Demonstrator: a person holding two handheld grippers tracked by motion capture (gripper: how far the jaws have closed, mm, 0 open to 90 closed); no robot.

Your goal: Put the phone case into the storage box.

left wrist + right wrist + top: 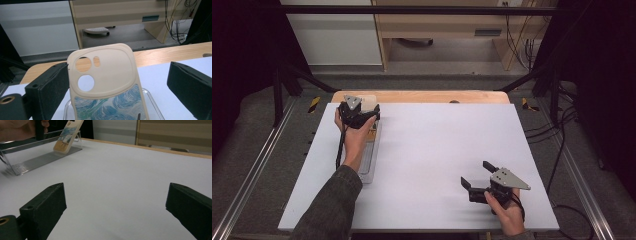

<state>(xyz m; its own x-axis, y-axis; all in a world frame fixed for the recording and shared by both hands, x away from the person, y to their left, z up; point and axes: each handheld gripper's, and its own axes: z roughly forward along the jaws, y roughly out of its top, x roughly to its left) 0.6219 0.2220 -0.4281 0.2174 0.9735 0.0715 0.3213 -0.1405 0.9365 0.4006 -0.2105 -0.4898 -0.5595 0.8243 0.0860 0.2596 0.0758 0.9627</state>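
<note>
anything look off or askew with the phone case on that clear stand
Nothing stands out. The phone case leans tilted back in the clear stand, as a display piece would, with no visible damage. The left gripper brackets it with jaws open.

We find no readable text, label, brand, number or sign in any of the views. The phone case point(107, 82) carries only a swirled blue and white pattern on its lower part, at 6 o'clock in the left gripper view, with no lettering on it. The small grey-blue plate point(150, 18) on the wooden furniture at 1 o'clock in that view is too blurred for us to read. The white table point(437, 150) bears no markings.
</note>
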